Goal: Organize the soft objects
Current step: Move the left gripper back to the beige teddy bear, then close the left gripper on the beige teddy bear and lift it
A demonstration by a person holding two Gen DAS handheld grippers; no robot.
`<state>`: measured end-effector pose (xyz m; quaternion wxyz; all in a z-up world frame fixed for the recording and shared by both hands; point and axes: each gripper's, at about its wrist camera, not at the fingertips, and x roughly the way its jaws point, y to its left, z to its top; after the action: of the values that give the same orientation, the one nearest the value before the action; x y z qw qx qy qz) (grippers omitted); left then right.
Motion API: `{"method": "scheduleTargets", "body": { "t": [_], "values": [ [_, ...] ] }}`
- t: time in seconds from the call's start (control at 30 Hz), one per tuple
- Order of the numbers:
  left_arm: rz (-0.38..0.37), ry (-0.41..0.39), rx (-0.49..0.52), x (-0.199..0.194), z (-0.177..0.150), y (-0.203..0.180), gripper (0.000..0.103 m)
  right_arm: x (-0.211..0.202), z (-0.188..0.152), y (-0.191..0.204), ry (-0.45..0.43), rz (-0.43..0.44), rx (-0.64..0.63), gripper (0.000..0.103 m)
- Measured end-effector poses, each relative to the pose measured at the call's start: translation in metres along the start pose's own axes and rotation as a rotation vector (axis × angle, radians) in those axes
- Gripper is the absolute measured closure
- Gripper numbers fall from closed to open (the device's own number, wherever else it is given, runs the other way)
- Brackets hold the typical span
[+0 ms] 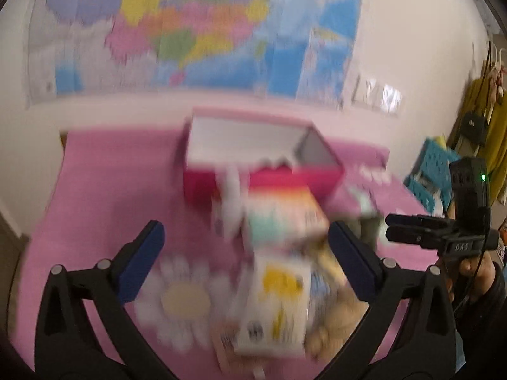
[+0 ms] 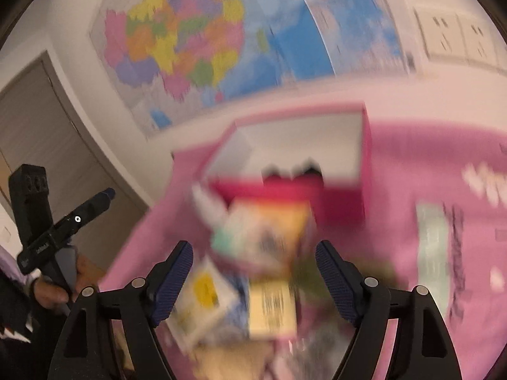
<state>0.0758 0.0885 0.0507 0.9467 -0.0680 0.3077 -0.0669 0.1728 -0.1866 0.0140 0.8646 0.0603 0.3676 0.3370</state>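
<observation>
Both views are motion-blurred. A pile of soft packets lies on the pink cloth: a rainbow-coloured pack (image 1: 279,215) (image 2: 269,231), a white and yellow pack (image 1: 275,297) (image 2: 202,297), a tan barcoded pack (image 2: 272,307) and a beige plush (image 1: 336,326). Behind them stands an open pink box (image 1: 259,148) (image 2: 294,158) with a white inside. My left gripper (image 1: 245,259) is open over the pile, holding nothing. My right gripper (image 2: 253,278) is open over the same pile; seen from the left wrist view (image 1: 412,231) its jaws look nearly together.
A white daisy-shaped cushion (image 1: 183,300) lies at front left. A pale green packet (image 2: 434,253) lies to the right. A map (image 1: 190,25) hangs on the wall behind. Blue crates (image 1: 434,167) and hanging clothes stand at far right. A door (image 2: 47,145) is at left.
</observation>
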Motion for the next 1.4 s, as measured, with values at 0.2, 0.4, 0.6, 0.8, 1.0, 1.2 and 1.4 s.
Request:
{"method": "scheduleTargets", "body": {
  "t": [0.2, 0.4, 0.6, 0.8, 1.0, 1.2, 1.4],
  "values": [
    [-0.109, 0.107, 0.080, -0.001, -0.084, -0.055, 0.000, -0.008, -0.082, -0.009, 0.081, -0.002, 0.052, 0.022],
    [-0.159, 0.125, 0.136, 0.007, -0.112, -0.090, 0.000, -0.017, -0.111, -0.004, 0.095, -0.021, 0.049, 0.023],
    [-0.223, 0.112, 0.081, 0.013, -0.109, -0.086, 0.000, -0.009, -0.107, 0.009, 0.100, 0.000, 0.020, 0.031],
    [-0.255, 0.150, 0.066, 0.030, -0.110, -0.083, 0.027, 0.005, -0.104, 0.012, 0.124, -0.001, 0.013, 0.041],
    [-0.246, 0.195, 0.068, 0.039, -0.117, -0.083, 0.029, 0.012, -0.102, 0.008, 0.134, 0.003, 0.027, 0.046],
    [-0.191, 0.215, 0.087, 0.047, -0.121, -0.082, 0.039, 0.022, -0.104, 0.012, 0.171, 0.017, 0.007, 0.064],
    [-0.180, 0.223, 0.094, 0.053, -0.124, -0.081, 0.042, 0.028, -0.107, 0.012, 0.197, 0.022, 0.003, 0.071]
  ]
}}
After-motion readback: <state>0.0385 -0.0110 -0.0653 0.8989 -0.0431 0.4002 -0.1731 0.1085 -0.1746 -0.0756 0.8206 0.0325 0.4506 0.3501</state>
